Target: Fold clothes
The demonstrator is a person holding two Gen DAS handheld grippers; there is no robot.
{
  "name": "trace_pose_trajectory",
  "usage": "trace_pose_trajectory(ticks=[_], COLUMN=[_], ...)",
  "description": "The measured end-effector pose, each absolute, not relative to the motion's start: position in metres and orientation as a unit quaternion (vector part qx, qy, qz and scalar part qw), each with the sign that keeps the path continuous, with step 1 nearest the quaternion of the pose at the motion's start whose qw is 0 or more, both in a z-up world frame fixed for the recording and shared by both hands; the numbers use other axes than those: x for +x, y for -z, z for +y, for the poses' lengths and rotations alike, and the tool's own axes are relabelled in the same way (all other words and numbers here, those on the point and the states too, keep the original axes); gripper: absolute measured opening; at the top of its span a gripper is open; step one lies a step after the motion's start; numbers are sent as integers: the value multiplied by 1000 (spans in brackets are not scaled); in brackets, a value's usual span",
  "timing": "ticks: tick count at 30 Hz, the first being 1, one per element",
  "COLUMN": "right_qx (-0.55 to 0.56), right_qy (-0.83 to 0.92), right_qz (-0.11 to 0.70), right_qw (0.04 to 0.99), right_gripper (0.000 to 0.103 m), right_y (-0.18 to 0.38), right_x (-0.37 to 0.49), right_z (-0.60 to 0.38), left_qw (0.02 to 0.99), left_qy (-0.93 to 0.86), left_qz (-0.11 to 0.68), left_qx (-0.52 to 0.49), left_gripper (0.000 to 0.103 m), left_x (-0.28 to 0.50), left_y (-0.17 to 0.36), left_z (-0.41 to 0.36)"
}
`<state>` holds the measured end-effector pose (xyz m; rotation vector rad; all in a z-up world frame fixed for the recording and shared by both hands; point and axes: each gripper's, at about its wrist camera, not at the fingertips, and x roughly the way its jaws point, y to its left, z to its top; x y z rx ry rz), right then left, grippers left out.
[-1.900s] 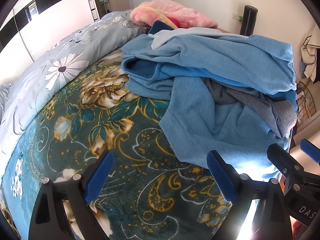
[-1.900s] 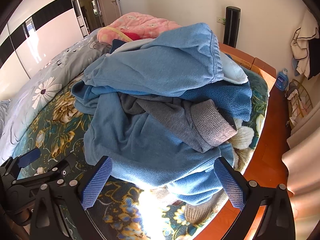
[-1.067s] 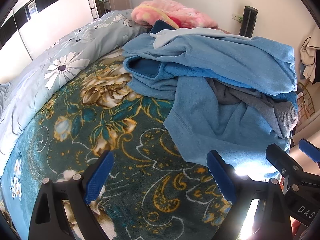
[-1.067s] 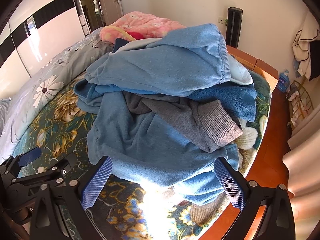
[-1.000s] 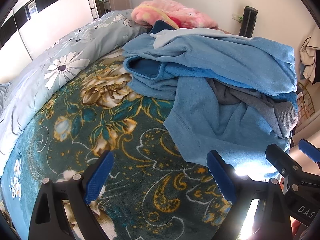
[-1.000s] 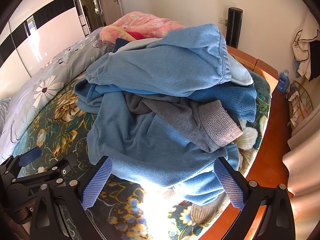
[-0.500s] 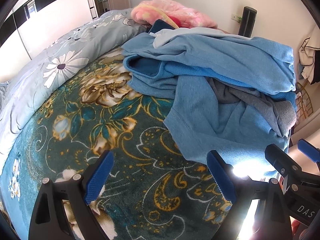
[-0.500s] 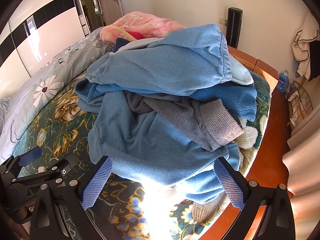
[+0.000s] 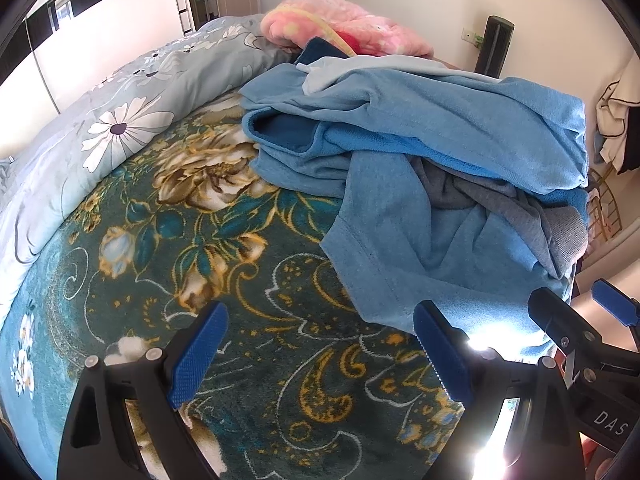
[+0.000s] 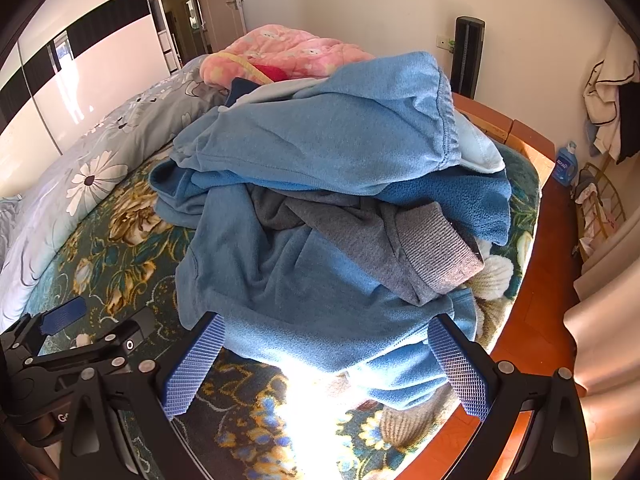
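Note:
A heap of clothes lies on the bed: a light blue sweatshirt [image 9: 420, 248] [image 10: 304, 300] at the front, a grey garment [image 9: 520, 208] [image 10: 380, 240] with a ribbed cuff on it, and light blue fleece trousers [image 9: 460, 120] [image 10: 340, 136] on top. My left gripper [image 9: 320, 352] is open and empty, low over the blanket just left of the sweatshirt's hem. My right gripper [image 10: 326, 364] is open and empty, its fingers either side of the sweatshirt's front edge. Each gripper shows in the other's view, the right [image 9: 580, 332] and the left [image 10: 80, 332].
A teal floral blanket [image 9: 200, 240] covers the bed, with a grey daisy-print duvet [image 9: 120, 128] along the left and a pink quilt [image 9: 340, 28] at the back. The wooden bed edge [image 10: 532, 320] runs on the right. A black heater [image 10: 468, 56] stands by the wall.
Both grippers have crept slightly nearer the heap. Both stay open and empty. The clothes have not moved.

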<state>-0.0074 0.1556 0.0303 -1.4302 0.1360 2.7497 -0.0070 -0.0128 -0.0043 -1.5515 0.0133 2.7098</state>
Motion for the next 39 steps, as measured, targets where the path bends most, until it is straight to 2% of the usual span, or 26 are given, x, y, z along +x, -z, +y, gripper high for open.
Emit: trace_pose_trajectory(ticks=[5, 11, 22, 24, 26, 27, 29, 30, 31, 32, 34, 39], right_qx=[-459, -433, -413, -427, -445, -453, -464, -469, -475, -481, -487, -474], right_qy=[-887, -901, -910, -904, -895, -891, -886, -883, -880, -877, -873, -873], right_qz=[39, 30, 13, 4, -2, -3, -4, 0, 4, 9, 16, 48], right_qw=[17, 27, 30, 23, 15, 11, 7, 2, -3, -9, -22, -105], right_gripper=[103, 103, 102, 91, 72, 68, 50, 44, 32, 24, 13, 11], right_y=[-37, -71, -108, -104, -98, -96, -93, -92, -92, -91, -95, -135], right_x=[-9, -21, -111, -127, -138, -141, -143, -142, -143, -143, -143, -143], right_z=[157, 175, 224, 225, 225, 225, 226, 225, 225, 225, 221, 197], left_qw=[17, 23, 13, 1, -9, -14, -25, -30, -34, -37, -47, -67], left_qy=[-867, -869, -874, -874, -874, -874, -872, -872, -871, -870, -866, -864], left_qz=[0, -17, -1, -1, -3, -5, -11, -13, -15, -17, -23, -47], left_qx=[-498, -494, -486, -486, -485, -486, -488, -489, -490, -491, -497, -497], left_gripper=[95, 95, 95, 95, 95, 95, 95, 95, 95, 95, 95, 95], left_x=[-10, -27, -59, -60, -60, -59, -57, -56, -54, -53, -48, -32], left_y=[-2, -21, -58, -63, -66, -68, -71, -72, -73, -74, -76, -84], left_z=[-13, -17, -34, -41, -47, -50, -58, -63, -66, -69, -77, -100])
